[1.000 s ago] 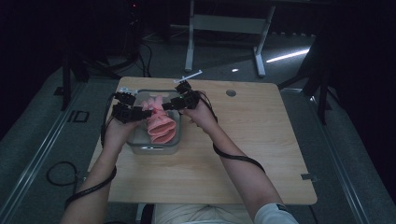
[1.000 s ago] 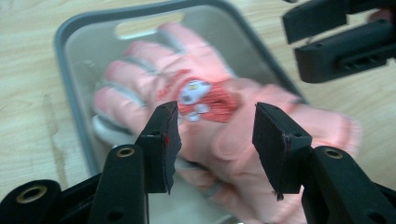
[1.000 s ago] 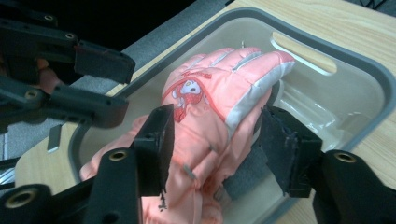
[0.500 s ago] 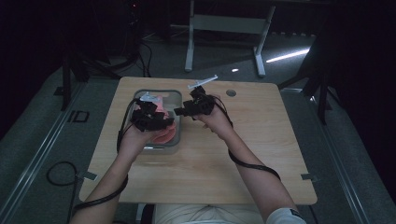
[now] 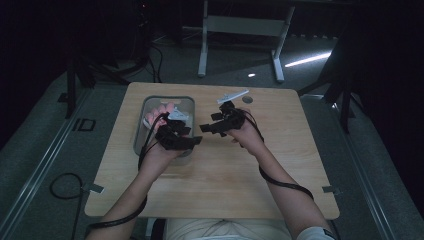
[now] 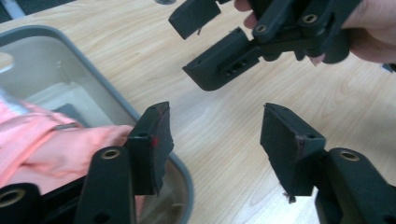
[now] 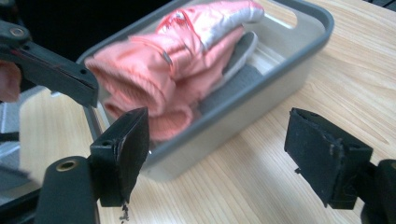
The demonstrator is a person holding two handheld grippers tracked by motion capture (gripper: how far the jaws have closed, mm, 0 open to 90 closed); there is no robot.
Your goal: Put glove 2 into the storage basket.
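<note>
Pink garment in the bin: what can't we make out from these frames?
- Pink garment: what kind it is stays unclear. In the high view the left gripper and hand cover most of it; the left gripper view's edge crops it.
- Grey item under it: mostly buried, so it cannot be identified.
- Grey bin: its floor is hidden by the contents; its near end sits behind the right gripper's jaw.

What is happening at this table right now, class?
A person holds a two-jaw gripper in each hand over a wooden table. A pink garment lies bundled in a grey bin at the table's left. The left gripper and the right gripper both have their jaws apart with nothing between them, having just been opening. They face each other beside the bin, so the garment seems freshly put down.
</note>
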